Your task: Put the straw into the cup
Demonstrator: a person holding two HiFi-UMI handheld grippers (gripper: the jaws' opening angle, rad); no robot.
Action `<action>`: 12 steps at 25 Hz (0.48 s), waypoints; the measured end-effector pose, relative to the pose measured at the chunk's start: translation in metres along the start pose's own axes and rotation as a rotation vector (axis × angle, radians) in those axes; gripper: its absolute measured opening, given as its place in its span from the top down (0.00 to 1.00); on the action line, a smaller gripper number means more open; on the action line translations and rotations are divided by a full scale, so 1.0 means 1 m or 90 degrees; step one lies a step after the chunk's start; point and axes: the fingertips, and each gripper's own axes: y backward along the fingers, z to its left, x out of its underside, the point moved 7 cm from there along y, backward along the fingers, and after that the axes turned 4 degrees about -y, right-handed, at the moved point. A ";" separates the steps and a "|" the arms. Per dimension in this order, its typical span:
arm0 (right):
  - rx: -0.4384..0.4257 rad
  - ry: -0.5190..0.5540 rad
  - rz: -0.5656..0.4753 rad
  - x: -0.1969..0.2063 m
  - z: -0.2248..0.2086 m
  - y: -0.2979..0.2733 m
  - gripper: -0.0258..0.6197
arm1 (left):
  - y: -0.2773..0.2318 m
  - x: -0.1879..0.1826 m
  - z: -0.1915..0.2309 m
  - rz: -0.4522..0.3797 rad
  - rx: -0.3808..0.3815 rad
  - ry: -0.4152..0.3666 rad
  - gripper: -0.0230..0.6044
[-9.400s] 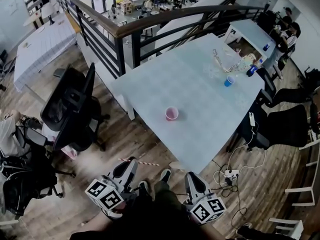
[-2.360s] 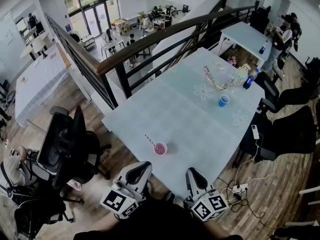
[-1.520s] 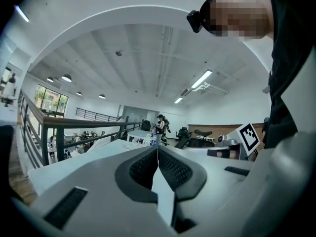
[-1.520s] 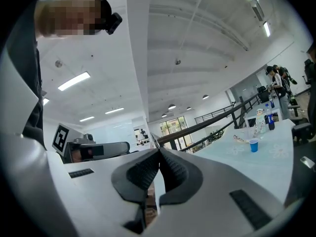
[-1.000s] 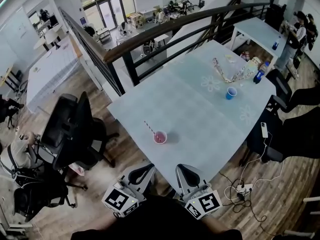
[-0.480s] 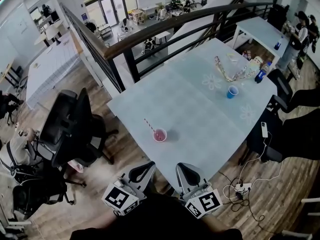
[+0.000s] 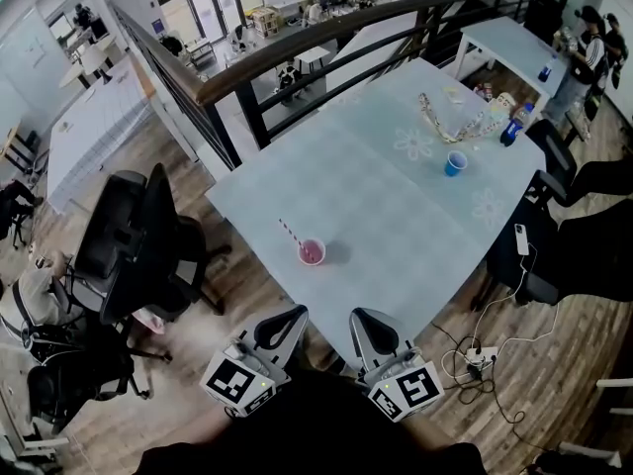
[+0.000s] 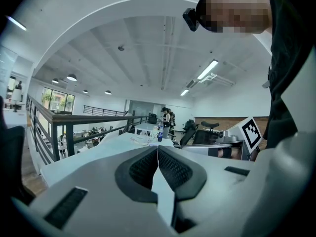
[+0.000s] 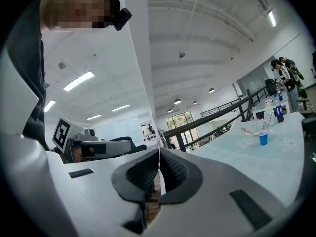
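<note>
Pink cup [image 7: 312, 252] on counter [image 7: 396, 216], striped straw [image 7: 288, 232] leant inside.
Left gripper [image 7: 287, 320], right gripper [image 7: 364, 327] held clear below, jaws pressed together, empty: task judged done.

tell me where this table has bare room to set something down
Bare: the wide middle of the table between the pink cup and the blue cup, and the strip along the railing. Crowded: the far corner, with the chain and bottle behind the blue cup.
</note>
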 end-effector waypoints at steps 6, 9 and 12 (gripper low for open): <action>-0.002 -0.003 0.000 0.001 0.000 0.000 0.91 | 0.001 0.002 0.001 0.001 -0.004 0.002 0.93; -0.002 -0.004 0.000 0.001 0.000 -0.001 0.91 | 0.002 0.002 0.002 0.002 -0.009 0.002 0.93; -0.001 -0.006 0.003 0.000 -0.001 -0.001 0.91 | 0.001 0.000 0.002 0.001 -0.012 0.003 0.93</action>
